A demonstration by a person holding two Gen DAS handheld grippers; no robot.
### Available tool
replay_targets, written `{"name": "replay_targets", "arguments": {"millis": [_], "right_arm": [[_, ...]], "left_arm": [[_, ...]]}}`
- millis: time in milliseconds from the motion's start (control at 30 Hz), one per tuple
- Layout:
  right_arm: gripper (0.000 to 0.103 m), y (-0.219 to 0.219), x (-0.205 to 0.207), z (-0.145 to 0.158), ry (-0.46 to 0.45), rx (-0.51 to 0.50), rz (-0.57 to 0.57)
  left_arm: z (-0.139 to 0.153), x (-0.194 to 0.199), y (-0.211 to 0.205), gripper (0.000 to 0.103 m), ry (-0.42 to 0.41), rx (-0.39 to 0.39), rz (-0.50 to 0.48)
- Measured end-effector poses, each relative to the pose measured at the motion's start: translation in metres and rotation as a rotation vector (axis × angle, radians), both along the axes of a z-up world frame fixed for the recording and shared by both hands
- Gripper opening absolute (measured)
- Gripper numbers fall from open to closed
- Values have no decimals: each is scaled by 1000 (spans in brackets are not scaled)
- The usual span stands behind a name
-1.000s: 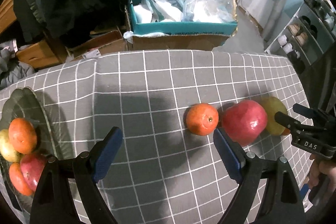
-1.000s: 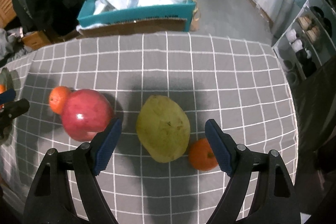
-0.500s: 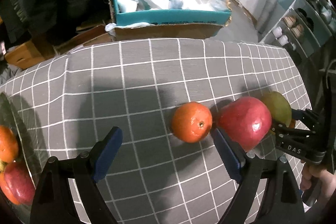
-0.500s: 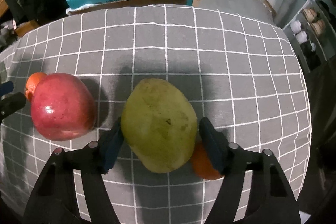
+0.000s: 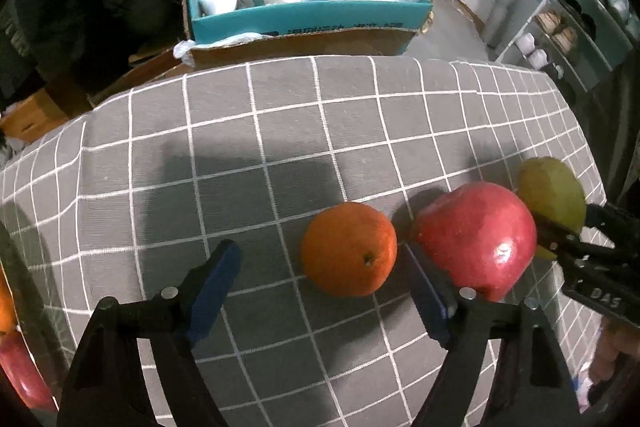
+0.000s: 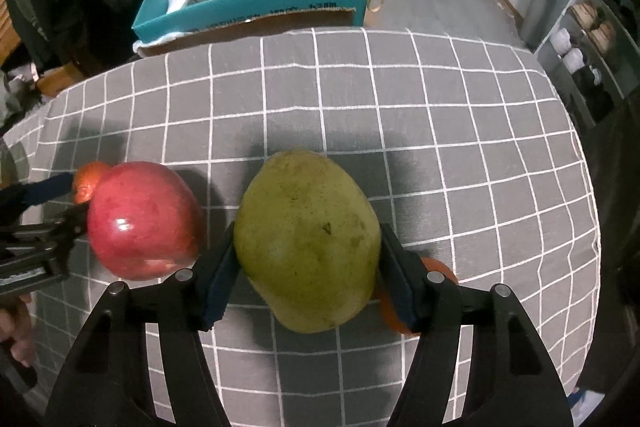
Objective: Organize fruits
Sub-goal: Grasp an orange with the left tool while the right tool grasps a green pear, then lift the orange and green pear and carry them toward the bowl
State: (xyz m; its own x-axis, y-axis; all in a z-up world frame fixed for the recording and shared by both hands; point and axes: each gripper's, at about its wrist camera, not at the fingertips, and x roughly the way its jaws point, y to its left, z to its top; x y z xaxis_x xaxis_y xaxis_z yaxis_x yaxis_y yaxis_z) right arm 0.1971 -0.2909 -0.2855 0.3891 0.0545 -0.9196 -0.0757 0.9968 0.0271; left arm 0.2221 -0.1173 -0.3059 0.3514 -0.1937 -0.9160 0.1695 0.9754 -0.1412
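On the grey checked cloth [image 5: 280, 131] an orange [image 5: 350, 249] lies between the blue pads of my left gripper [image 5: 320, 267]. Its jaws are closing; the left pad still stands clear of the peel. Right of the orange sits a big red fruit [image 5: 476, 235], then a green mango [image 5: 554, 195]. My right gripper [image 6: 308, 247] is shut on that mango [image 6: 308, 243], one pad pressed on each side. A small orange [image 6: 440, 267] is partly hidden behind the right finger. The red fruit [image 6: 144, 219] touches the left gripper's tip [image 6: 48, 211].
A teal box [image 5: 312, 15] stuffed with plastic bags stands beyond the table's far edge. Shelves [image 5: 568, 27] with shoes line the right wall. At the left edge of the left wrist view lie a red fruit [image 5: 16, 371] and an orange one [image 5: 5, 303].
My right gripper has shut on the green mango. My left gripper has come down and to the right around the orange, and its jaws have narrowed.
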Motion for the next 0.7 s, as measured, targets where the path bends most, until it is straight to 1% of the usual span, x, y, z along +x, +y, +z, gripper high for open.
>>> {"name": "replay_targets", "arguments": {"millis": [67, 100, 133, 167, 200, 267, 500, 700], "right_arm": [[65, 1, -2, 2, -8, 5, -3], [65, 2, -2, 3, -13, 7, -4], [65, 2, -2, 5, -18, 10, -5], [65, 3, -3, 6, -21, 12, -5], [65, 4, -3, 7, -25, 15, -4], [65, 6, -4, 11, -37, 17, -1], [65, 12, -9, 28, -89, 18, 1], [65, 15, -14, 47, -135, 18, 2]], "left_arm": [[0, -1, -2, 73, -9, 8, -8], [1, -1, -2, 64, -9, -7, -11], [1, -2, -1, 59, -3, -36, -15], [3, -2, -1, 48, 1, -56, -20], [5, -3, -3, 46, -4, -53, -25], [9, -6, -5, 45, -37, -1, -26], [27, -10, 10, 45, -88, -15, 17], [53, -21, 20, 45, -150, -3, 39]]}}
